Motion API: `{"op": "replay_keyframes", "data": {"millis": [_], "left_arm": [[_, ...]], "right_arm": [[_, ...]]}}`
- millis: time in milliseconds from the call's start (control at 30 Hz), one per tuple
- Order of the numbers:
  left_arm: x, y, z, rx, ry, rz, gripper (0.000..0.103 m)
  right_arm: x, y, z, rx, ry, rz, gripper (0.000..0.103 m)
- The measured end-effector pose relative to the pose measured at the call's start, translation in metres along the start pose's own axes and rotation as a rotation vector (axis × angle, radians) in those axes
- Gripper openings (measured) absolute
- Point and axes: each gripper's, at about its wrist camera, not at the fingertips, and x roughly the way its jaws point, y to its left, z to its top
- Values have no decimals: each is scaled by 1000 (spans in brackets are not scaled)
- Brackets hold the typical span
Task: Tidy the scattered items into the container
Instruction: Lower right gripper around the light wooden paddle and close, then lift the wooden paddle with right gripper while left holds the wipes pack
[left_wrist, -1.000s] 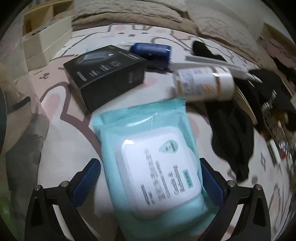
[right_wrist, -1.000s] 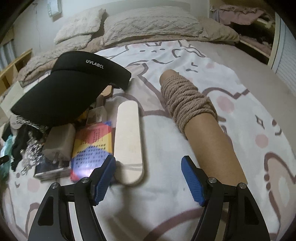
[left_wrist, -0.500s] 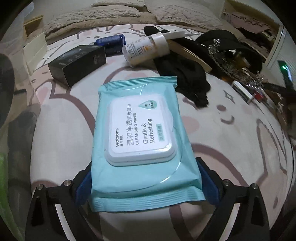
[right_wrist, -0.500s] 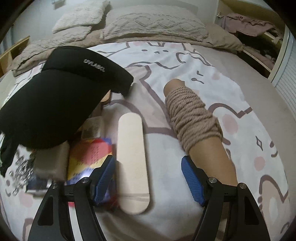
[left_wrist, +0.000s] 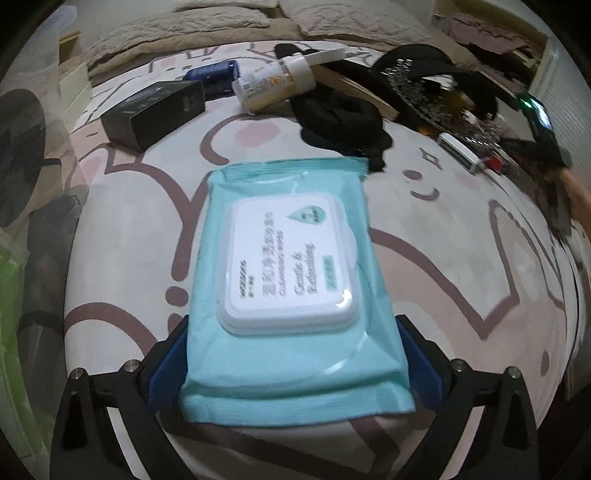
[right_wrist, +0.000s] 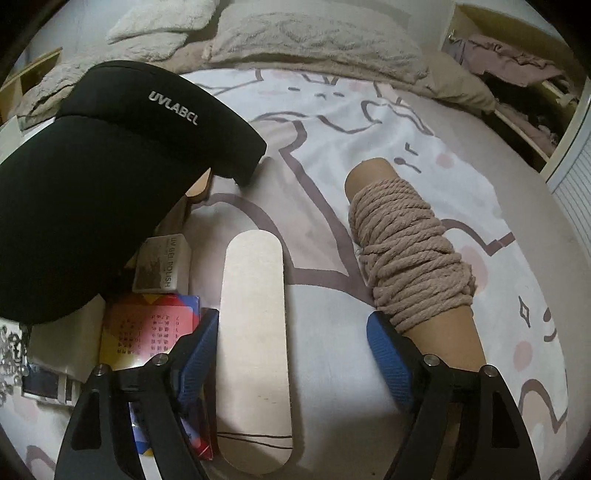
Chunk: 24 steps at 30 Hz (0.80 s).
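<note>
A teal pack of cleansing wipes (left_wrist: 291, 266) with a white lid sits between the blue pads of my left gripper (left_wrist: 291, 365), which is shut on its near end above the patterned bedsheet. In the right wrist view my right gripper (right_wrist: 291, 354) hangs low over the bed with its jaws opening. A flat pale wooden board (right_wrist: 255, 332) lies between them, close to the left pad and not pressed. A cardboard tube wound with beige yarn (right_wrist: 410, 254) lies just outside the right pad.
A black box (left_wrist: 155, 110), white bottle (left_wrist: 273, 83), dark blue item (left_wrist: 214, 72) and black cloth (left_wrist: 343, 118) lie beyond the wipes. A black visor (right_wrist: 110, 177), a small grey box (right_wrist: 162, 264) and a colourful booklet (right_wrist: 147, 332) lie left of the board. A translucent container wall (left_wrist: 22, 258) is at far left.
My left gripper has closed onto the wipes pack and carried it sideways, so the black box and bottle look farther off. My right gripper has crept toward the board with its jaws wider.
</note>
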Motion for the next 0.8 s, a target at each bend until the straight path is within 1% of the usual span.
{"op": "replay_keyframes", "data": {"millis": [67,167,233,267,300,333,400,500,567,667,800], "left_arm": [[2,3,6,-26,-3,8,102],[7,8,15,-66,-1,13,102],[12,10,22,-85,0,20,103],[13,10,25,-90,1,25,103],[16,10,28,-94,3,34,103],[18,9,29,-92,6,46,103],[22,6,30,-76,9,69,103],[23,5,28,-54,4,76,103],[24,8,28,-53,9,63,103],[26,7,30,-22,22,60,103],[27,8,33,-41,22,73,103]], "right_arm": [[-5,0,-6,0,-23,-1,78],[-11,-1,-13,-9,-41,21,68],[-15,1,-17,-21,-48,40,51],[-16,4,-18,-32,-53,44,45],[-19,7,-20,-49,-59,39,36],[-21,12,-23,-76,-63,14,36],[-22,14,-27,-89,-69,5,35],[-28,6,-35,-52,-57,44,34],[-36,3,-45,-40,-52,59,34],[-51,1,-64,-22,-45,87,34],[-72,2,-91,-13,-54,120,35]]}}
